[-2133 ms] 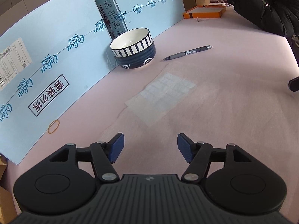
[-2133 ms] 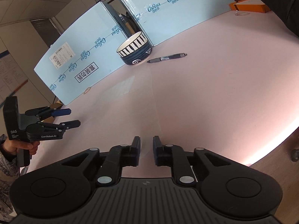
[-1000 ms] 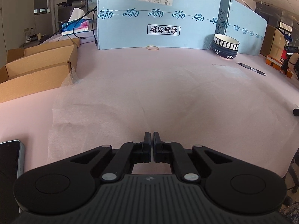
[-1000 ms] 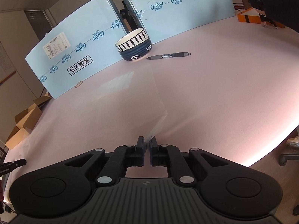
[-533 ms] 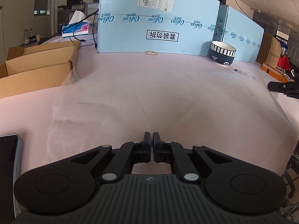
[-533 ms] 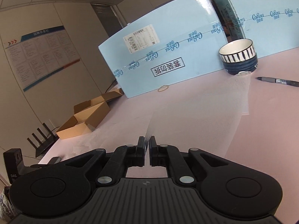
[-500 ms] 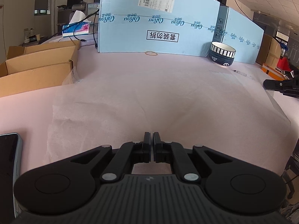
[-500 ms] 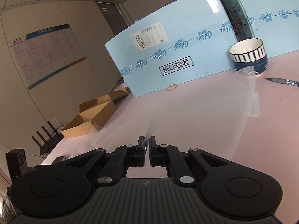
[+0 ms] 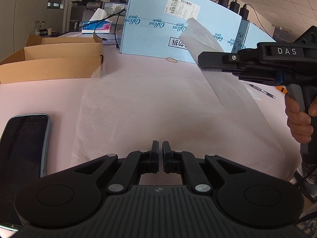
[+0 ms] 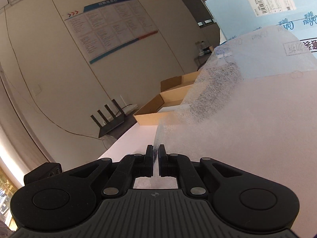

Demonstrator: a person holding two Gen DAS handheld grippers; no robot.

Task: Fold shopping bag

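Note:
The shopping bag point(image 9: 138, 103) is a thin, translucent white sheet spread over the pink table point(image 9: 39, 95). My left gripper point(image 9: 160, 148) sits low at the bag's near edge, pinching it; its jaws are just starting to open, with only a narrow slit between them. My right gripper point(image 9: 199, 60), held by a hand point(image 9: 299, 119), hangs above the table at the right. It is shut on the bag's other end, which rises as a lifted flap point(image 9: 202, 37). In the right wrist view the bag point(image 10: 247, 119) drapes away from the right gripper point(image 10: 156, 150), its edge clamped between the pads.
A dark phone point(image 9: 21, 158) lies at the near left beside the bag. An open cardboard box point(image 9: 51, 63) stands at the left and a blue foam board point(image 9: 158, 35) walls the back. A rubber band point(image 9: 172, 59) and a pen point(image 9: 261, 91) lie beyond the bag.
My right gripper has swung far across toward the left, lifting its end of the bag off the table and over the flat part. The left gripper has shifted slightly, still at the near edge.

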